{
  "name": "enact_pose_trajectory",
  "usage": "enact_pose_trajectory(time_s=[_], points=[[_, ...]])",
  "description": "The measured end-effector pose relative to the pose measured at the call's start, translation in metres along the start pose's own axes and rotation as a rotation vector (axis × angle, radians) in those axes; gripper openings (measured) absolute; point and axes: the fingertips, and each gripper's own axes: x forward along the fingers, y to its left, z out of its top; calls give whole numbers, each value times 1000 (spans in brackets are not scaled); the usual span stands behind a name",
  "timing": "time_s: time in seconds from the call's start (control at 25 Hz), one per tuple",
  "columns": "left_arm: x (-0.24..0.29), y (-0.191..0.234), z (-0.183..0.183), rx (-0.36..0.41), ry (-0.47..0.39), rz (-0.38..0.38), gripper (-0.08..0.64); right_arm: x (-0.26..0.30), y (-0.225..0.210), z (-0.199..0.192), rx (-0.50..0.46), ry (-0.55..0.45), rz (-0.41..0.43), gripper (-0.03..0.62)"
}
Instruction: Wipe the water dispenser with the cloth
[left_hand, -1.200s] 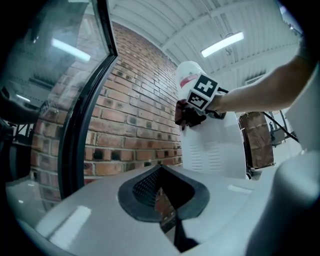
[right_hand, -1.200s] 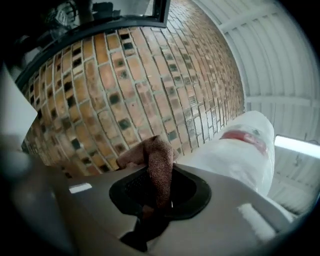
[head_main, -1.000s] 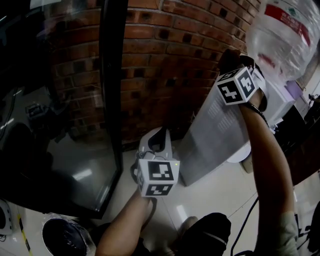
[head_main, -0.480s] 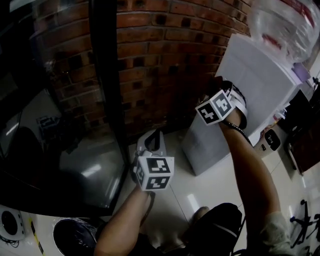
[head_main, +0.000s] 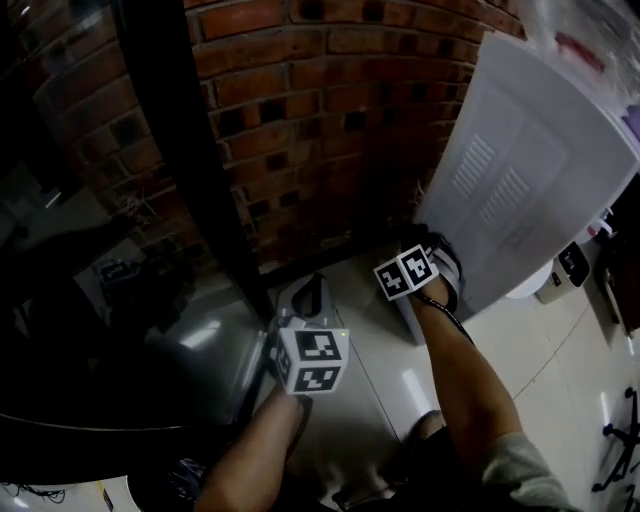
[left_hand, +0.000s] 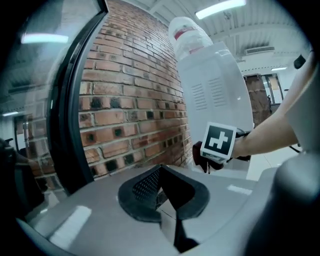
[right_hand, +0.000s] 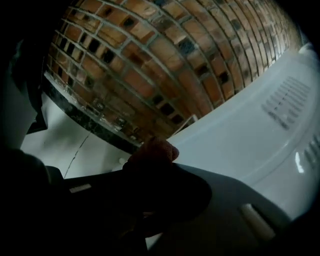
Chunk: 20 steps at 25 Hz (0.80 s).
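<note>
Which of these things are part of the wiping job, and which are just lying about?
In the job: water dispenser, reddish cloth, right gripper holding that cloth.
Just there: left gripper, empty; brick wall; black frame; water bottle on top.

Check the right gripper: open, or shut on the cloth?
The right gripper is shut on the cloth: in its own view a bunched reddish wad pokes out past the dark jaws' tips.
</note>
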Motion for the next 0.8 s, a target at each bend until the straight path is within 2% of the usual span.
enact_pose_trajectory(time_s=[0.28,0.4,0.56,0.68,0.8], points=[[32,-25,-60,-20,133,-66,0,62,87,-67,47,113,105,80],[38,-35,-81,9,191,-90,0,80,112,-81,37,127,122,80],[43,-41,-89,24,214,-99,0,88,134,-90,38,167,188,80],[47,-43,-80,20,195,-98,0,88,121,-80,31,118,172,80],[45,-43,-67,23,168,-95,0,63,92,-50,31,-2,137,80]])
